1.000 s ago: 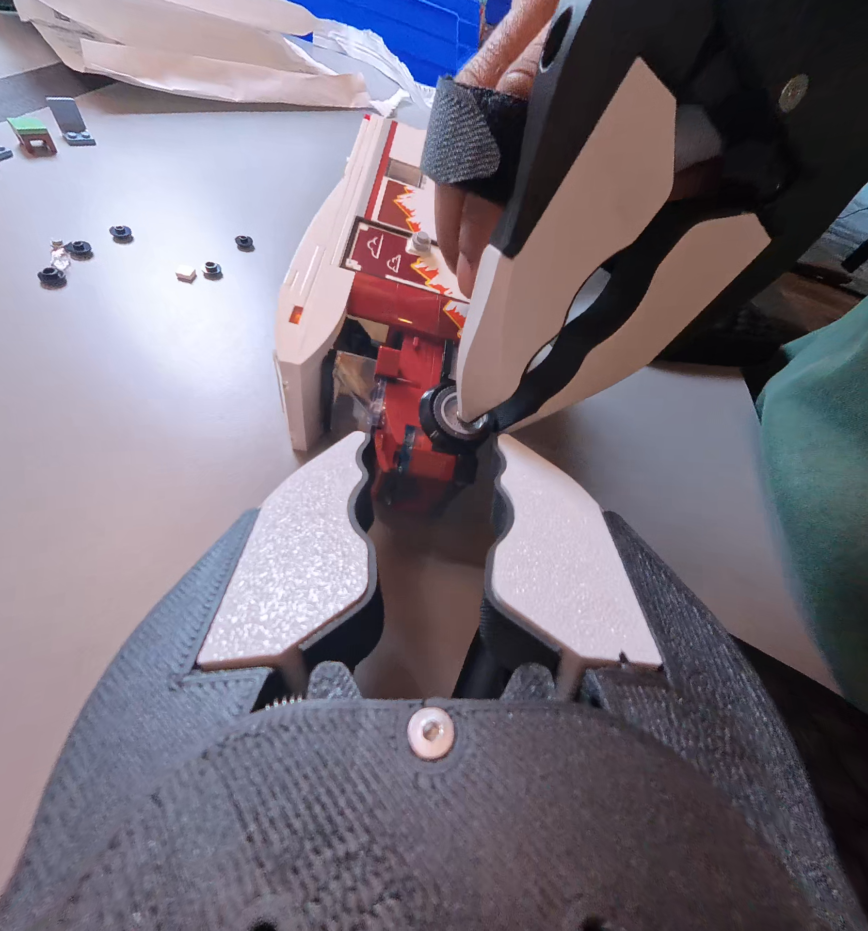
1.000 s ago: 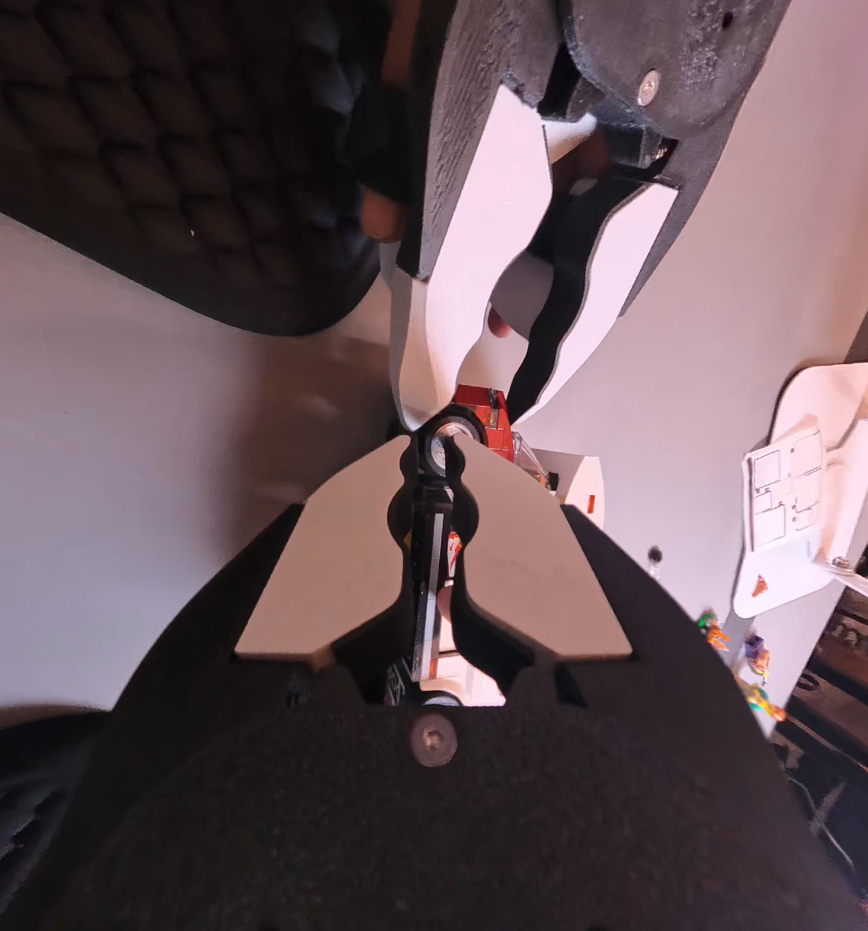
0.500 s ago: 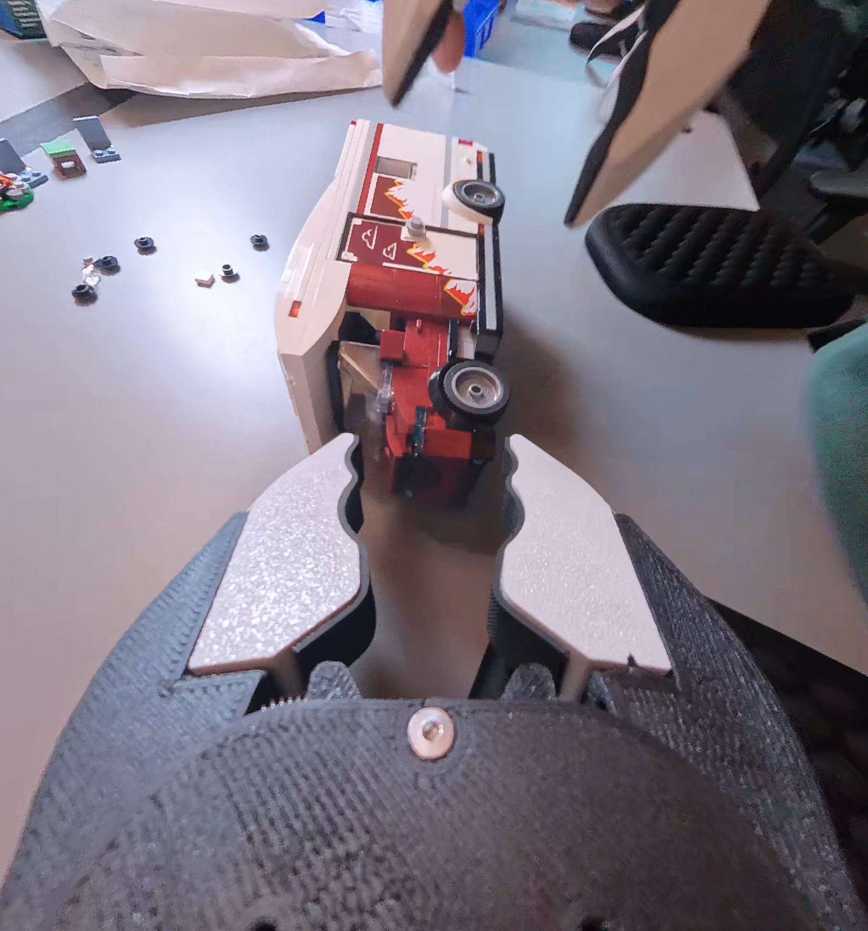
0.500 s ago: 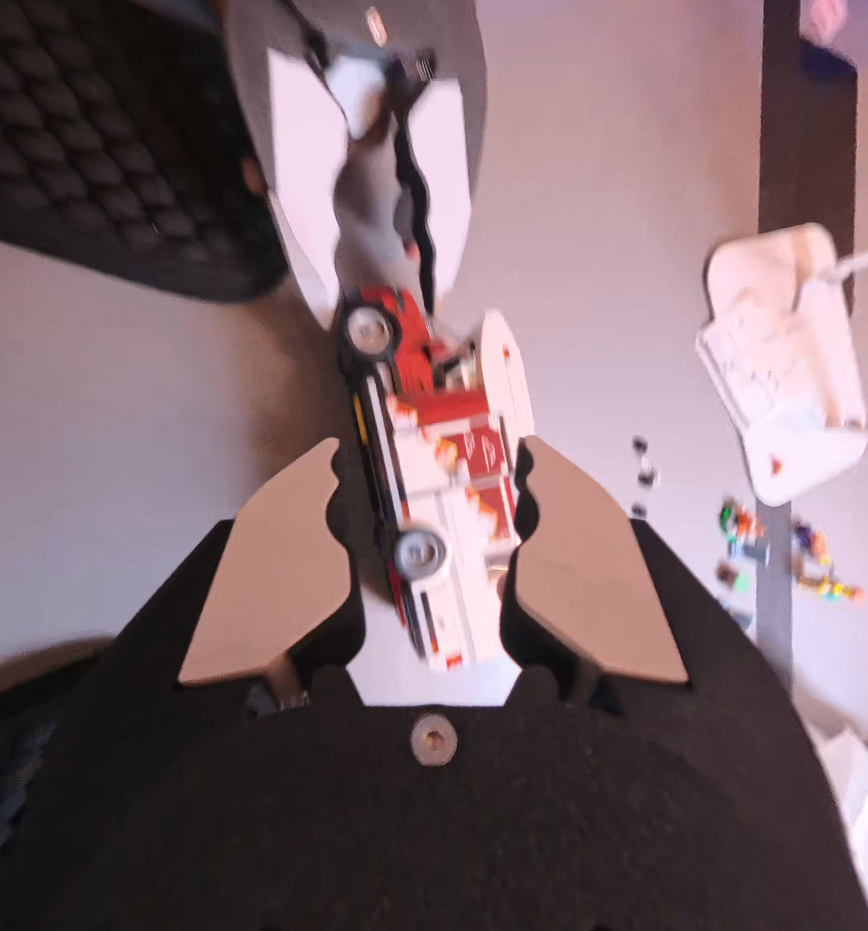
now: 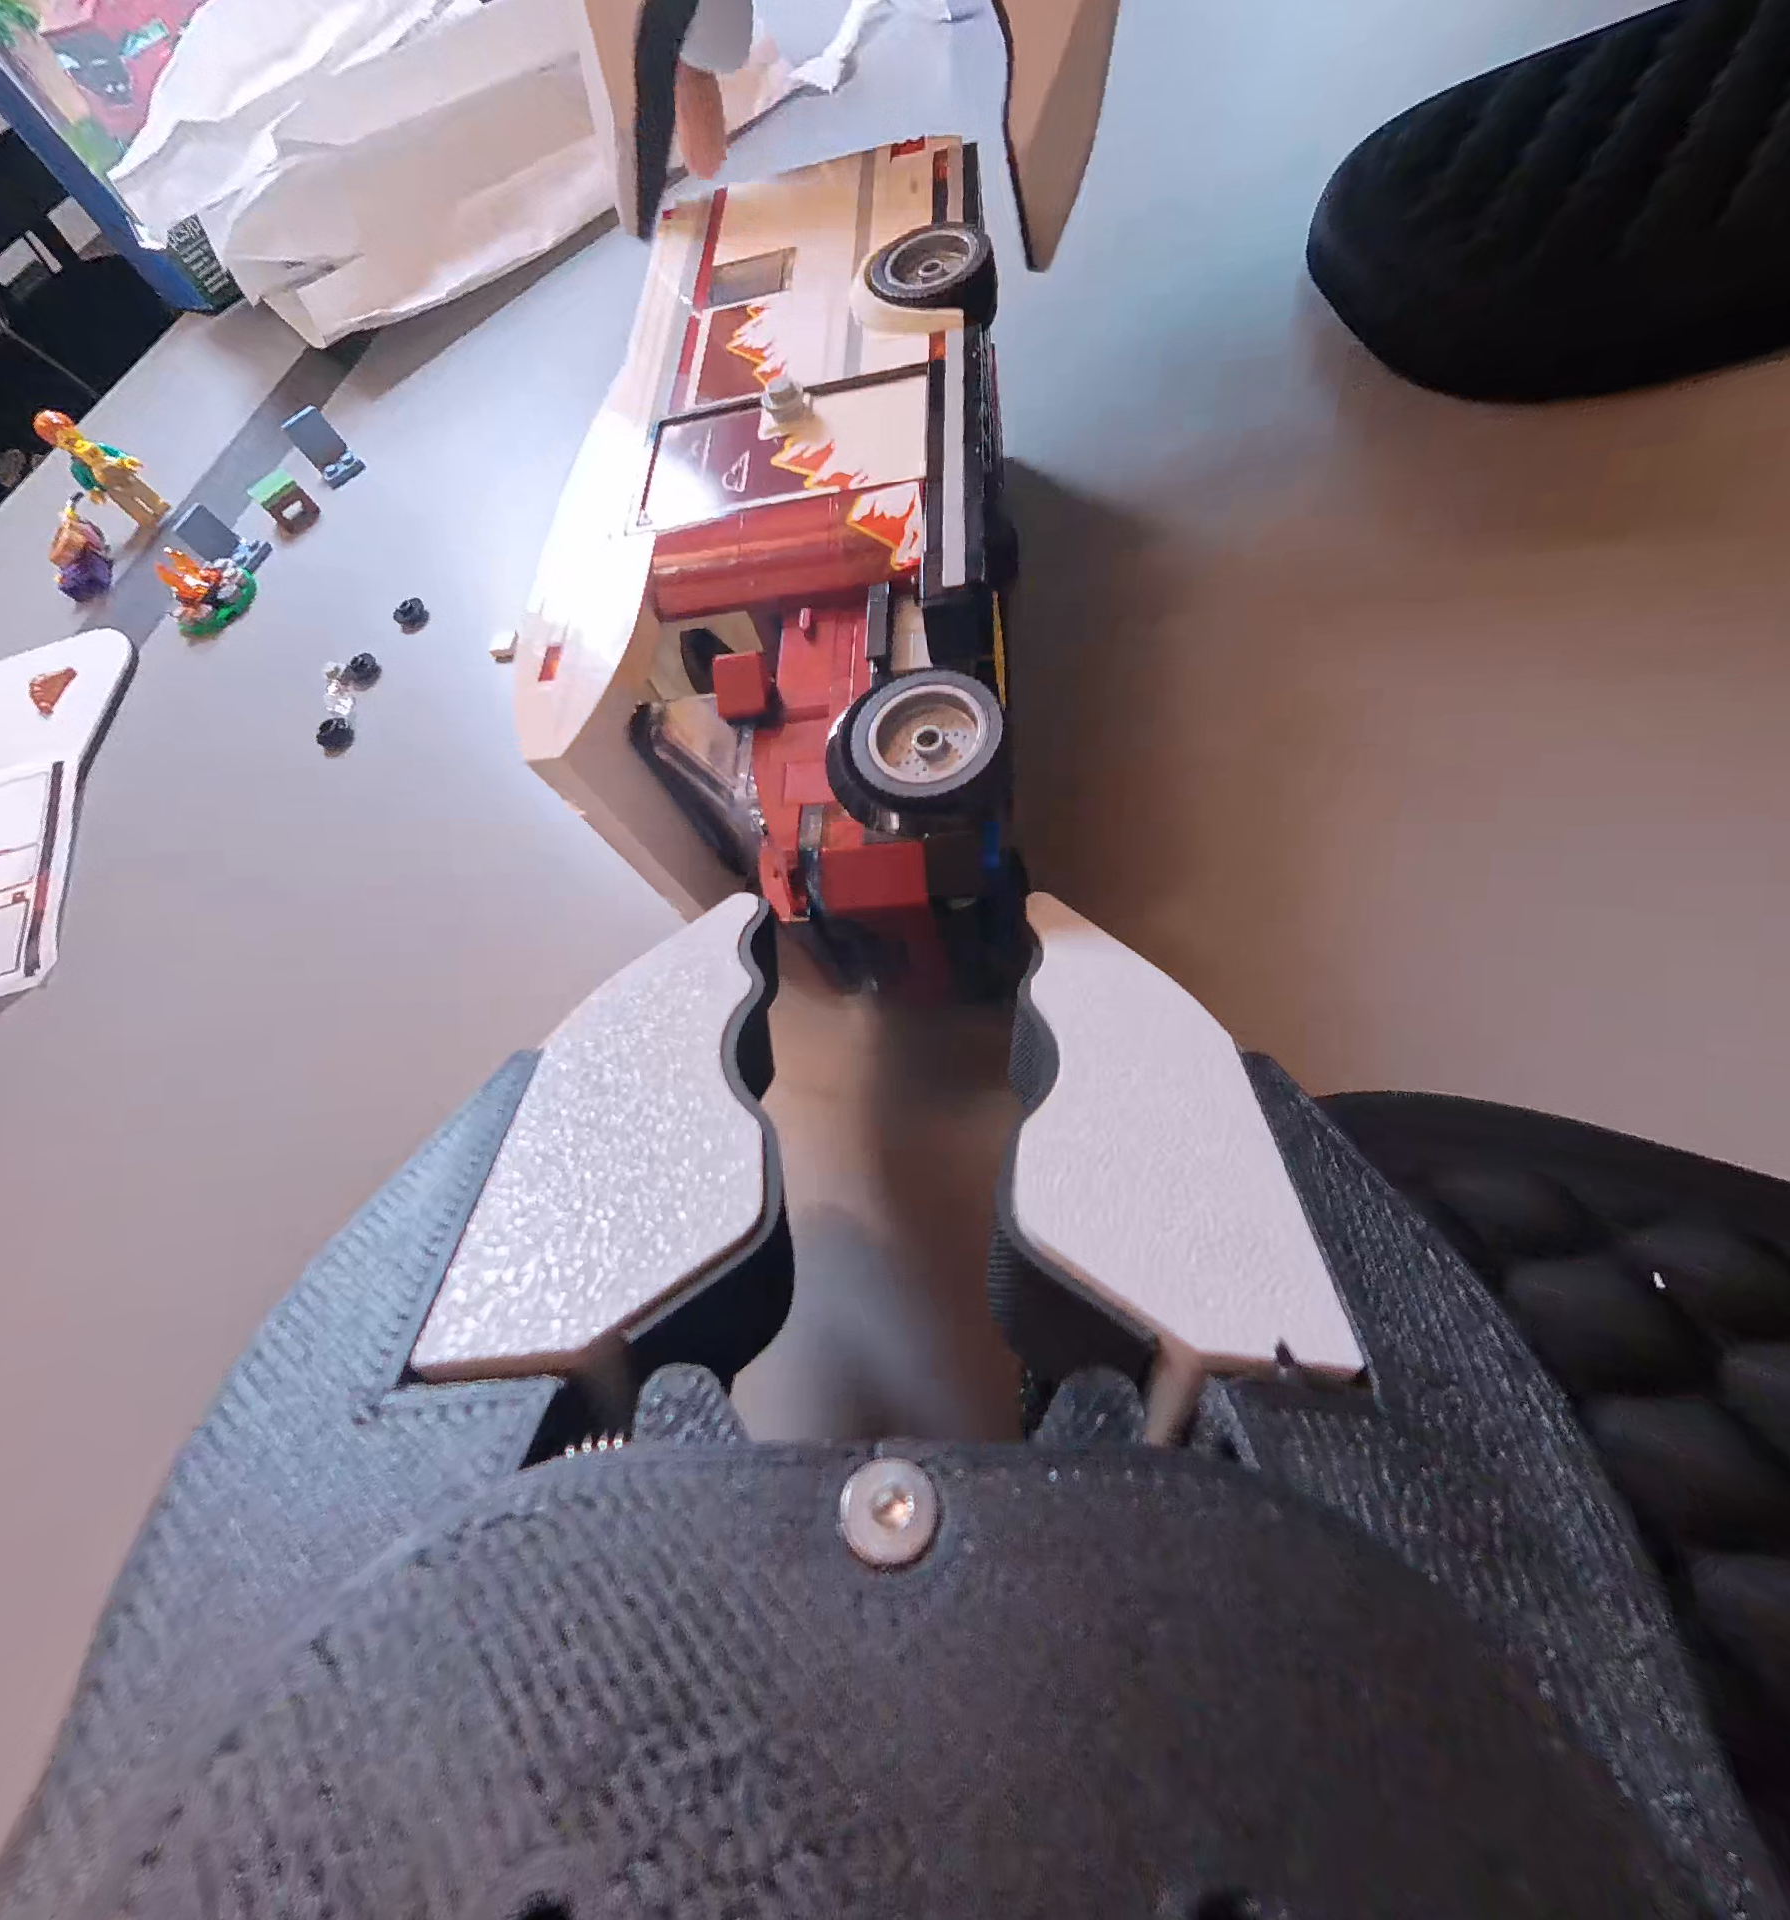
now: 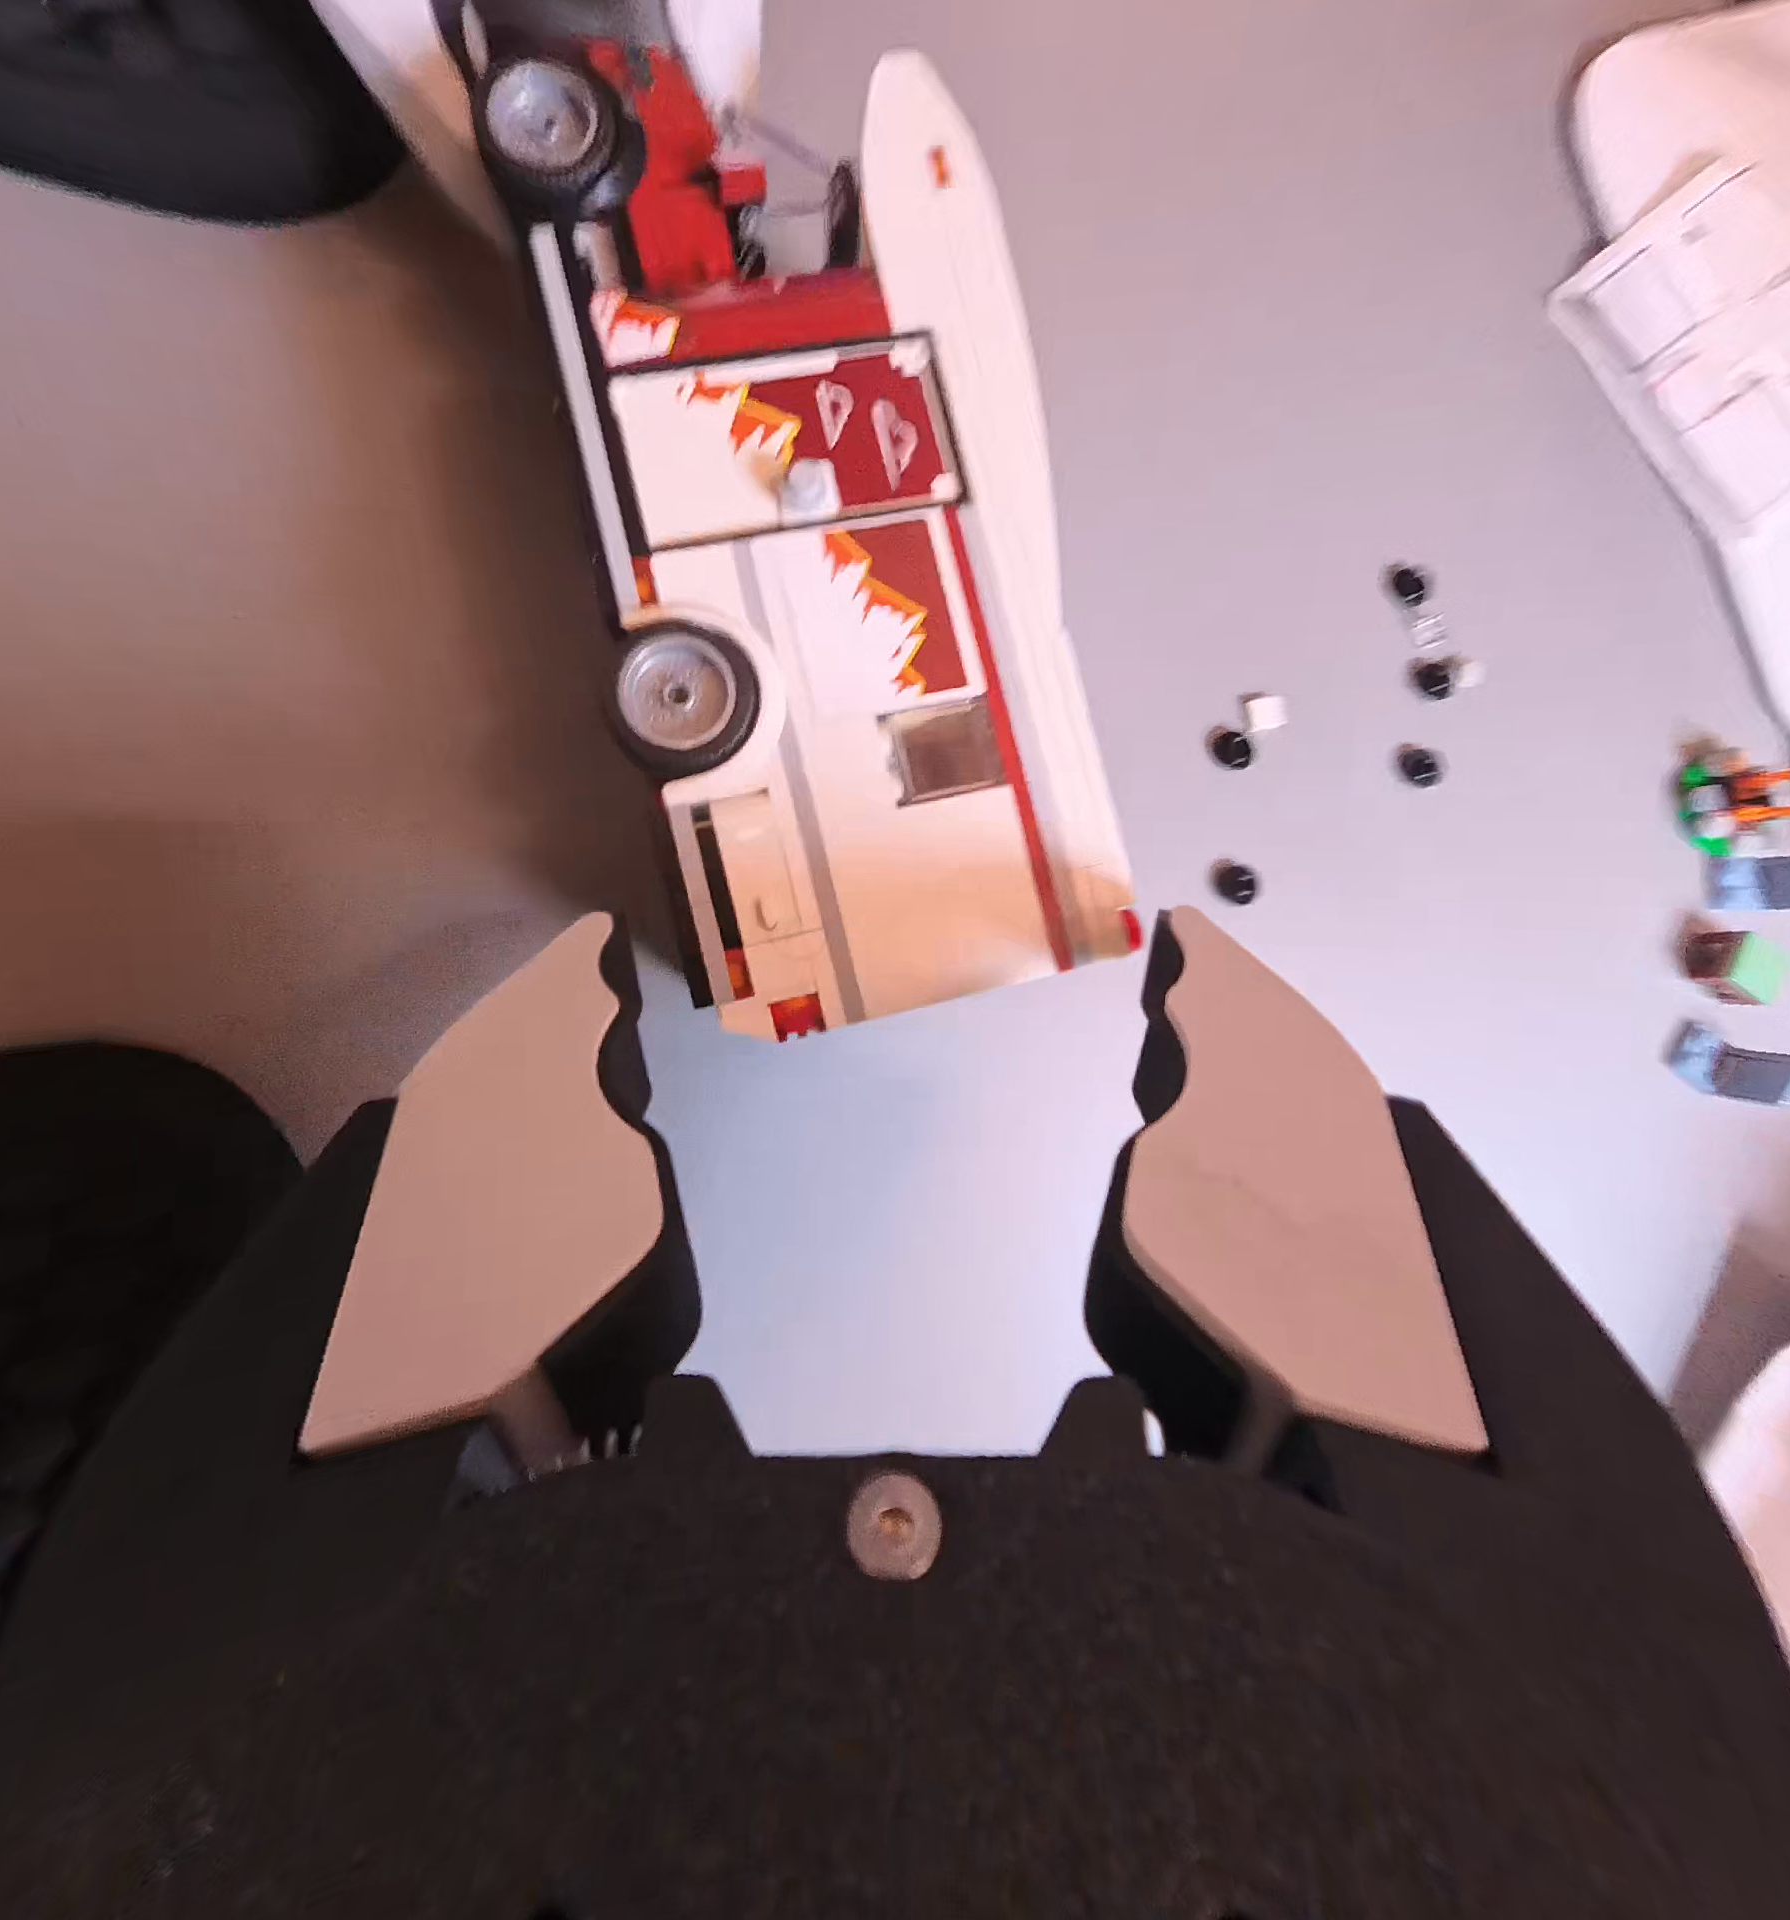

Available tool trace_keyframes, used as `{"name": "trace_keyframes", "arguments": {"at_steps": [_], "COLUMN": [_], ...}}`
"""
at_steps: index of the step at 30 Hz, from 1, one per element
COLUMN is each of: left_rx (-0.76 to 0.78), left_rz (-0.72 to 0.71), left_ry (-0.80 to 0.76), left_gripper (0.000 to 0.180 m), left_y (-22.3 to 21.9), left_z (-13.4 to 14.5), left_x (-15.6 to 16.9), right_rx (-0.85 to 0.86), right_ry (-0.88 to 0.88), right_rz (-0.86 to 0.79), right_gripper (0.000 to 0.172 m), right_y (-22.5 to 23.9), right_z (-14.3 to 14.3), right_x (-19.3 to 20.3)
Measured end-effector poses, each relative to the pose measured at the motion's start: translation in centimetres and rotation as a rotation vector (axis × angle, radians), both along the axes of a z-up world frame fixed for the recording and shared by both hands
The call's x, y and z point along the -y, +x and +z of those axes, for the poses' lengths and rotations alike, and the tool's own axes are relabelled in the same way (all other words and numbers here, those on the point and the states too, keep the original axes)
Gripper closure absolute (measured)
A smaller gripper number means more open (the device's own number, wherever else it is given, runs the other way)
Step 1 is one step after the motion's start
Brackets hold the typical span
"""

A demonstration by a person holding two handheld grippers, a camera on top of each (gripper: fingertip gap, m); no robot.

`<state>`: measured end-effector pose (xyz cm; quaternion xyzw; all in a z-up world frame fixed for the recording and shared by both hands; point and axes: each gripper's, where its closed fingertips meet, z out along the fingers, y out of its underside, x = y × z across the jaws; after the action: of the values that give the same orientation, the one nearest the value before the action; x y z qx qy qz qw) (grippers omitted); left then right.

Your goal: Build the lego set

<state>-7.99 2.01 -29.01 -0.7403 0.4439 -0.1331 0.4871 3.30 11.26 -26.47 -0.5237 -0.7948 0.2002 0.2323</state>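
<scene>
Letting go is the main change: a second ago the right claw [image 6: 886, 935] was pinched on the front wheel [image 5: 922, 743] of the toy camper [image 5: 797, 416]. Now its fingers stand wide apart at the opposite, rear end of the vehicle, gripping nothing. In the right wrist view the white rear wall lies just beyond and between the fingertips. There is clear desk [image 5: 1390, 727] between the left fingertip and the body, while the right fingertip sits very close to the rear red corner.

The left claw [image 5: 896, 914] has stayed at the red nose. It loosened briefly half a second ago and is now drawn in again, and the nose fills the space between its fingertips, which appear to bear on both sides.

The camper lies on its side on the desk as before, wheels toward the right and roof toward the left. The freed wheel is still attached.

Small black pieces [image 5: 361, 665] and toy figures [image 5: 101, 468] lie well apart on the far left, untouched.
</scene>
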Motion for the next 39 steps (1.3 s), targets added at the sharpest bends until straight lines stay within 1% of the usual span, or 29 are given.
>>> {"name": "trace_keyframes", "arguments": {"at_steps": [1,2,4,6,8,9,10,12,14,15,16,17,19,20,21,22,25,27,30,31,32,34,35,36,37,39], "left_rx": [-0.005,-0.003,0.005,-0.014,0.007,0.058,0.121,0.29,0.501,0.559,0.559,0.52,0.388,0.308,0.243,0.209,0.191,0.142,0.071,0.045,0.016,-0.045,-0.074,-0.105,-0.134,-0.158], "left_rz": [0.002,-0.003,-0.021,-0.019,-0.038,-0.051,-0.053,-0.029,0.0,0.002,0.01,0.013,0.015,0.025,0.059,0.072,0.081,0.075,0.069,0.064,0.057,0.048,0.044,0.038,0.032,0.04], "left_ry": [0.005,0.013,0.038,0.069,0.08,0.067,0.028,-0.112,-0.261,-0.319,-0.359,-0.381,-0.397,-0.386,-0.351,-0.328,-0.296,-0.242,-0.165,-0.141,-0.113,-0.061,-0.036,-0.008,0.016,0.017], "left_gripper": [0.137,0.137,0.137,0.136,0.138,0.138,0.127,0.101,0.09,0.084,0.08,0.076,0.08,0.087,0.088,0.09,0.09,0.09,0.09,0.09,0.09,0.09,0.09,0.09,0.09,0.089], "left_y": [0.0,0.0,0.2,0.2,0.1,0.2,0.0,-0.6,-0.2,0.4,1.1,2.0,3.6,4.0,4.0,4.0,4.2,4.3,4.5,4.6,4.7,4.8,4.8,4.8,4.8,4.5], "left_z": [0.0,0.1,0.4,0.4,0.7,1.3,1.9,3.2,4.8,5.1,4.9,4.3,2.9,2.2,1.7,1.5,1.5,1.6,1.5,1.5,1.4,1.3,1.2,1.2,1.1,0.9], "left_x": [-0.1,0.0,0.1,0.1,0.3,0.6,0.7,0.7,0.2,0.1,0.0,-0.1,0.1,0.1,-0.3,-0.5,-0.6,-0.4,-0.1,-0.1,0.0,0.0,0.0,0.1,0.2,0.4], "right_rx": [0.019,0.015,-0.009,-0.064,-0.147,-0.19,-0.23,-0.306,-0.372,-0.392,-0.417,-0.437,-0.452,-0.447,-0.436,-0.43,-0.376,-0.352,-0.295,-0.282,-0.259,-0.199,-0.167,-0.13,-0.094,-0.101], "right_ry": [-0.009,0.01,0.061,0.082,0.162,0.218,0.289,0.448,0.669,0.785,0.879,0.939,0.961,0.946,0.922,0.896,0.711,0.561,0.384,0.325,0.268,0.145,0.09,0.034,-0.022,-0.063], "right_rz": [0.013,0.023,0.029,0.033,0.032,0.032,0.036,0.035,0.046,0.046,0.042,0.042,0.019,0.01,0.005,-0.001,-0.044,-0.071,-0.119,-0.121,-0.127,-0.126,-0.126,-0.108,-0.082,-0.044], "right_gripper": [0.075,0.073,0.083,0.084,0.084,0.084,0.084,0.084,0.084,0.084,0.084,0.084,0.085,0.085,0.085,0.085,0.082,0.079,0.077,0.079,0.078,0.078,0.075,0.077,0.082,0.086], "right_y": [0.1,-0.1,-0.6,-0.7,-0.6,-0.5,-0.3,0.2,0.7,1.0,1.2,1.4,1.7,1.8,2.0,2.2,2.8,3.1,3.4,3.4,3.3,3.2,3.1,3.0,3.0,2.5], "right_z": [-0.6,-0.9,-1.1,-0.9,-0.4,-0.1,0.2,0.8,1.3,1.4,1.6,1.6,1.5,1.3,1.1,1.1,0.8,0.7,0.1,-0.2,-0.6,-1.7,-2.2,-2.8,-3.4,-3.3], "right_x": [0.1,-0.1,-0.8,-0.7,-0.2,0.1,0.4,1.2,2.0,2.3,2.6,3.0,3.6,3.9,4.0,3.9,4.1,4.5,4.4,4.5,4.4,4.5,4.5,4.8,5.3,5.5]}}
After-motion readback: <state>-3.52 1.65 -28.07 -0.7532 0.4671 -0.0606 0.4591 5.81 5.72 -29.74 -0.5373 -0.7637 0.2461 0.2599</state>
